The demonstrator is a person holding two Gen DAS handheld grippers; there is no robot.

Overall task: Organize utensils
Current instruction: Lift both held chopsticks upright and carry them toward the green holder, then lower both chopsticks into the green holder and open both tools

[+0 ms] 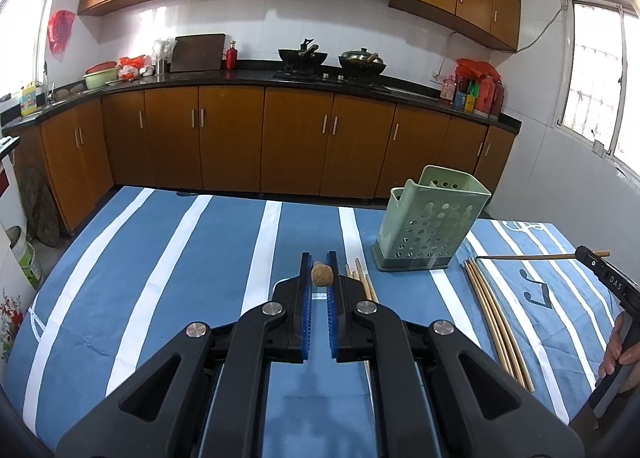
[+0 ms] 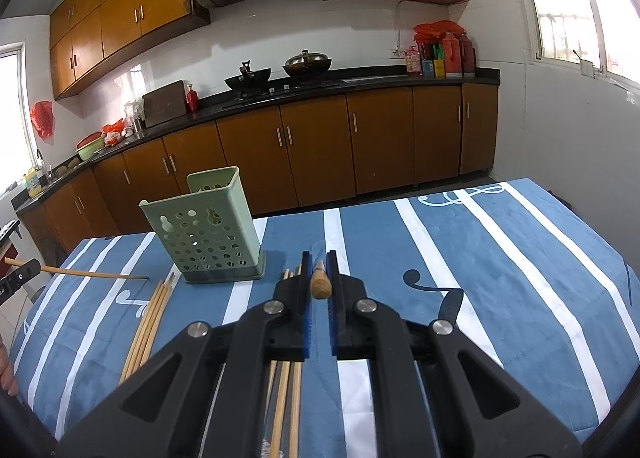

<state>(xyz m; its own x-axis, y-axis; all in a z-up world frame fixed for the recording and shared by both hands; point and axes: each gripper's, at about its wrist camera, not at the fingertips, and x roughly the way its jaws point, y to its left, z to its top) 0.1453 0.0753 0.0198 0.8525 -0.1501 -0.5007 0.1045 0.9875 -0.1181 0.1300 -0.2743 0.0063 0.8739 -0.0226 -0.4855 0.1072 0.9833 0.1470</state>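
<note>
a: two sticks are in hand, one per gripper. the left gripper [image 1: 320,258] has its fingers clamped on the left stick [image 1: 322,275], seen end-on. the right gripper [image 2: 320,256] is clamped the same way on the right stick [image 2: 321,286], tip forward.

b: step in hand?

a: judged as carrying to the holder [image 1: 432,226]. it stands upright on the cloth [image 1: 180,258], ahead and to the right of the left gripper, and ahead and to the left of the right gripper. no stick shows above its rim.

b: next move?

a: probably this: raise a stick above the rim, tilt it toward vertical, lower it into a compartment, then part the fingers. one gripper at a time is advised. both approach the same opening from opposite sides, so the sticks may cross.

b: other items?

a: loose sticks lie flat on the cloth in two groups. one group [image 1: 362,278] is just beside the left gripper. the other [image 1: 494,318] lies near the right gripper, on the holder's far side. both end near the holder's base.

b: obstructions?

a: none between either gripper and the rim. the holder looks like light plastic, so a stick striking its wall may tip or slide it. the counter [image 1: 240,76] with its pans is well apart and of no concern.
</note>
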